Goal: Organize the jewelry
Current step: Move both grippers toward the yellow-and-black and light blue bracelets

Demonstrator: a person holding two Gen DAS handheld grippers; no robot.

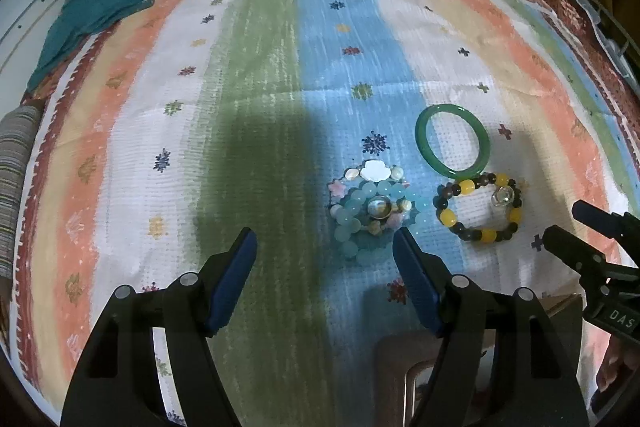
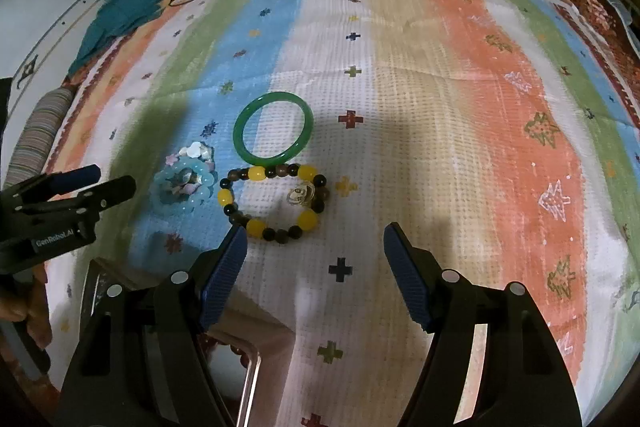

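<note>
**Both grippers spread above three untouched bracelets**

Left gripper (image 1: 325, 247) hangs with its blue pads spread and nothing between them, over the green and blue stripes of our striped cloth (image 1: 256, 75). Just ahead of its right pad lies the pale blue bead bracelet (image 1: 370, 213), coiled in loops with shell charms along its far edge. Right of that sit the green bangle (image 1: 452, 143), lying flat, and, touching its near rim, the brown and yellow bead bracelet (image 1: 478, 207) with a clear charm inside its ring. Our right gripper (image 2: 315, 241) is also spread and empty, its left pad just beside the near-left edge of that brown and yellow ring.

We judge the sorting barely begun: all three pieces rest on the cloth, none held. At the near edge a brown box or tray (image 2: 240, 351) shows under the grippers; we cannot tell what it holds.

All three are flat rings, so none points anywhere. The bangle appears slightly oval in both views, perhaps from lens distortion.
</note>
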